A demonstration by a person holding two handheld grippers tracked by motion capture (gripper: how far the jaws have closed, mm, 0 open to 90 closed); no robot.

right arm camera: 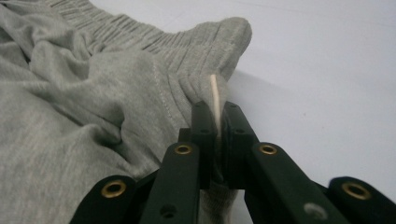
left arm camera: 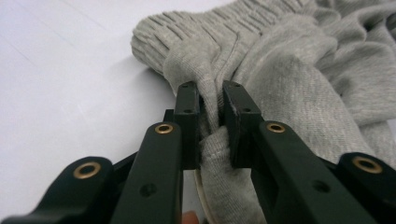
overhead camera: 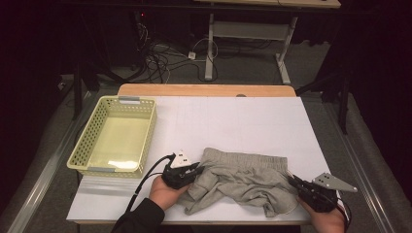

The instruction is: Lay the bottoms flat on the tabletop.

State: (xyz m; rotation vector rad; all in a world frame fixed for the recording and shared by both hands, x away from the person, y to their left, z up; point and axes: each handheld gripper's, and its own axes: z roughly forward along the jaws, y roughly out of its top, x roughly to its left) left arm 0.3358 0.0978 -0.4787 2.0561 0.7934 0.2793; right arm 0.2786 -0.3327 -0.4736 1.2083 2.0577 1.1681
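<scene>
A pair of grey shorts (overhead camera: 240, 179) lies crumpled on the white table top near its front edge, the ribbed waistband on the far side. My left gripper (overhead camera: 197, 170) is at the cloth's left end; in the left gripper view its jaws pinch a fold of the grey shorts (left arm camera: 280, 70) between the pads, at the left gripper (left arm camera: 212, 93). My right gripper (overhead camera: 290, 178) is at the right end. There the right gripper (right arm camera: 217, 109) is shut on a thin edge of the shorts (right arm camera: 93, 93) with a pale strip sticking up between the jaws.
A pale yellow plastic basket (overhead camera: 92, 131) stands at the table's left, with nothing in it that I can see. The white table top (overhead camera: 233, 121) stretches behind the shorts. Beyond the table are cables on the floor and another desk's legs.
</scene>
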